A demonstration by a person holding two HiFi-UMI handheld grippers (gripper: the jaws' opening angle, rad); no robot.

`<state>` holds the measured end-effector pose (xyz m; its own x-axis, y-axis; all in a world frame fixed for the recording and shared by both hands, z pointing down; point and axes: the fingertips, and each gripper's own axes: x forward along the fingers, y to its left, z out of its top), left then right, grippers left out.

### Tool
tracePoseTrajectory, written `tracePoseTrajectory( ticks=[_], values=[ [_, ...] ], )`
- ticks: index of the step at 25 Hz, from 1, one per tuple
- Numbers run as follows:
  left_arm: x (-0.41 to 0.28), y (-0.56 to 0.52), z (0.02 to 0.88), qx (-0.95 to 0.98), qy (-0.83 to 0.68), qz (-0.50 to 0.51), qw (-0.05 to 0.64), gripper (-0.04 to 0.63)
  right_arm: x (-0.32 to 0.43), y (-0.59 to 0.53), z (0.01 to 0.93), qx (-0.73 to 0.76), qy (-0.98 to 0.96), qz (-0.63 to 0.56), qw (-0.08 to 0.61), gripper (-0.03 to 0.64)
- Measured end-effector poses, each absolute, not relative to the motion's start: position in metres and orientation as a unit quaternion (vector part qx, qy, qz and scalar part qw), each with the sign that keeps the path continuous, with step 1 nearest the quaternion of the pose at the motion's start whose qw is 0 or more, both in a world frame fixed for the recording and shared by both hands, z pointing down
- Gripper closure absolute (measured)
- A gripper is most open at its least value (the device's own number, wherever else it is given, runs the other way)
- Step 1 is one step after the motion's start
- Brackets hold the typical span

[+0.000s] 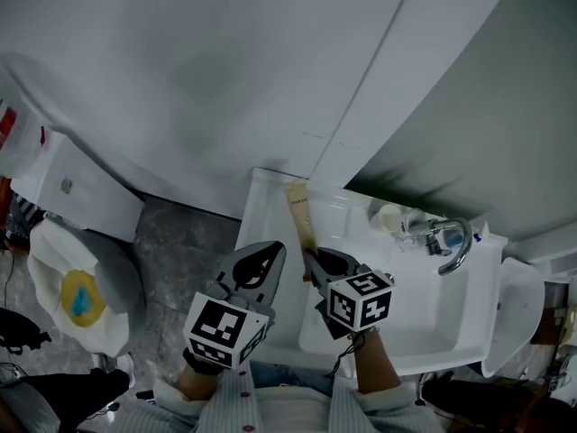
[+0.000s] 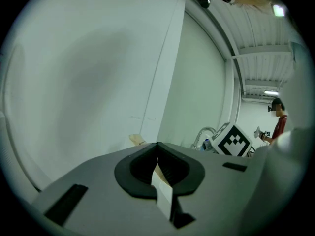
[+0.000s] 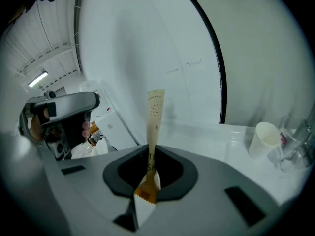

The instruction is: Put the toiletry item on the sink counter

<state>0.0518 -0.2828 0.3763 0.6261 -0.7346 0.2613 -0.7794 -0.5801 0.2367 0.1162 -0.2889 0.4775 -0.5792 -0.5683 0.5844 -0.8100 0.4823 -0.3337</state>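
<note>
Now, right tongs (image 1: 311,258): clamped on the beige tube (image 1: 299,213), at its lower end.
Tube: raised over the sink table (image 1: 263,207), left rim, pointing toward the wall (image 1: 225,79).
Left tongs (image 1: 273,251): closed, empty, just beside.

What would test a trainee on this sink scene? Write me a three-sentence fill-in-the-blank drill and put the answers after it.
1. The right gripper is shut on a tan ____.
2. The left gripper has its jaws ____, with nothing between them.
3. In the head view, a white ____ stands on the sink counter, left of the faucet.
Missing words: tube; shut; cup.
</note>
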Motion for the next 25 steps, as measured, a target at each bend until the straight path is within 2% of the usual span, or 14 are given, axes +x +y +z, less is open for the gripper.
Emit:
tracePoseTrajectory(
  ticks=[25],
  values=[
    [0.071, -0.307, 0.474, 0.874, -0.403, 0.132, 0.239, 0.578, 0.103, -0.315, 0.575, 0.375, -0.810, 0.371, 0.258, 0.578]
  ],
)
